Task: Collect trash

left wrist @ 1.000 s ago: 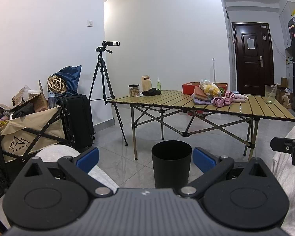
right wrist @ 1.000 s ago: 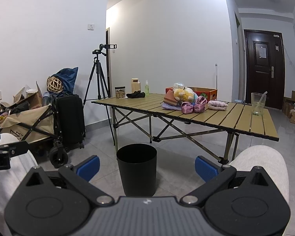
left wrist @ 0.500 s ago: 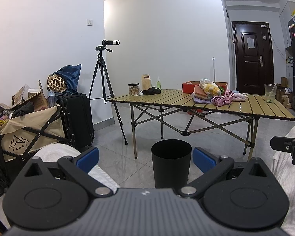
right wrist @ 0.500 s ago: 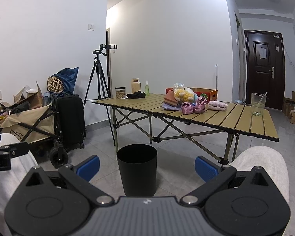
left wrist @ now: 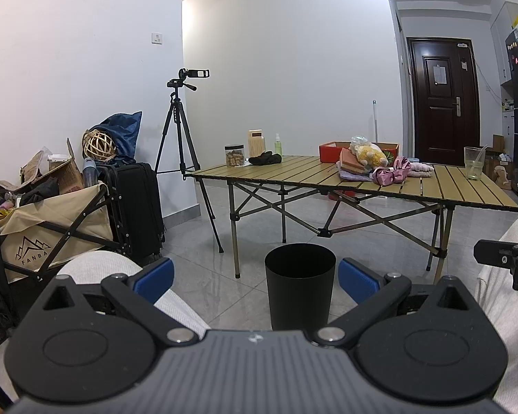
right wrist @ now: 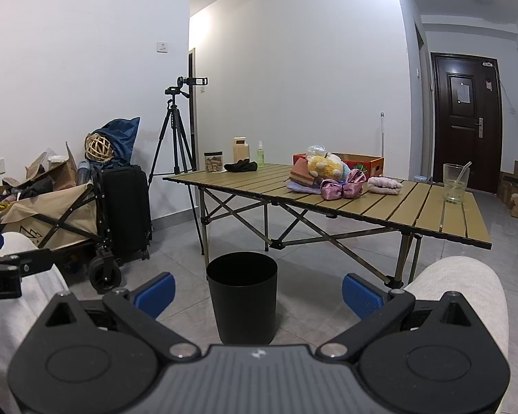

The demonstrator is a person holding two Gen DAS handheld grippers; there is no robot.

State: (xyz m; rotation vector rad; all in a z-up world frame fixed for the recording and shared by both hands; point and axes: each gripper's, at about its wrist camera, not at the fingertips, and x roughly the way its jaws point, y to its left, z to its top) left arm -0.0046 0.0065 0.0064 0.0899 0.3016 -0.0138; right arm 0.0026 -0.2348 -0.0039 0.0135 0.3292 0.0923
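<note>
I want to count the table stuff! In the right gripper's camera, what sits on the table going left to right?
Snack jar → black gloves → green spray bottle → yellow plush toy → pink bow → glass with a straw.

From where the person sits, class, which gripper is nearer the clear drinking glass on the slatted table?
Right, probably. The right gripper sits toward the table end where the glass stands; the left gripper sits further toward the opposite side, so the glass looks smaller there. Both are well short of the table.
</note>
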